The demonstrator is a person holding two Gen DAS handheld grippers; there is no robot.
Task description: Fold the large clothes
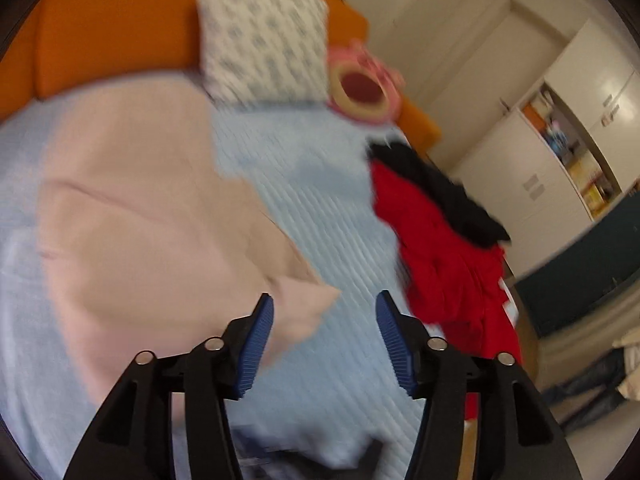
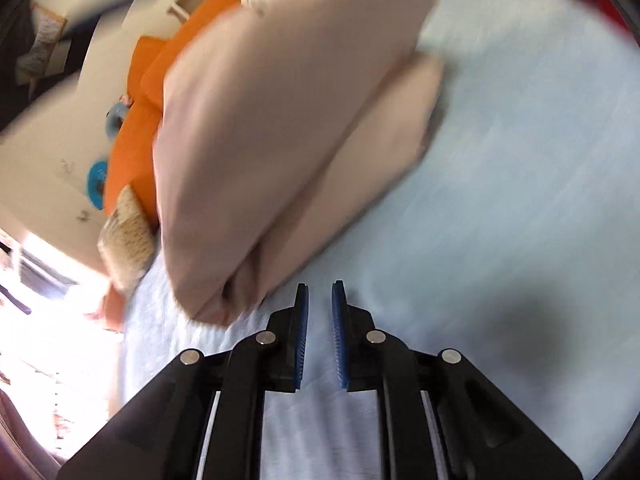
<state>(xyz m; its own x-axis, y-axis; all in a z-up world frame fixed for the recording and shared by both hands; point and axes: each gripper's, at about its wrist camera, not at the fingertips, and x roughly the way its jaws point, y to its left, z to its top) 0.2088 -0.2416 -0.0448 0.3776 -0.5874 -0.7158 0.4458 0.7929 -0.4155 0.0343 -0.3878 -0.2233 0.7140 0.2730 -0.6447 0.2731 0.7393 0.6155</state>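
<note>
A large beige garment point(image 1: 152, 224) lies folded on the light blue bedspread point(image 1: 320, 216). My left gripper point(image 1: 325, 304) is open and empty, just right of the garment's near corner, above the bedspread. In the right wrist view the same garment point(image 2: 280, 132) lies in folded layers. My right gripper point(image 2: 320, 296) has its jaws a narrow gap apart with nothing between them, just right of the garment's near end. Both views are motion-blurred.
A red garment point(image 1: 448, 264) with a black one point(image 1: 440, 192) on it lies at the bed's right edge. A patterned pillow point(image 1: 264, 44) and a pink plush toy point(image 1: 362, 84) sit against the orange headboard point(image 1: 112, 36). White cupboards point(image 1: 560, 140) stand at right.
</note>
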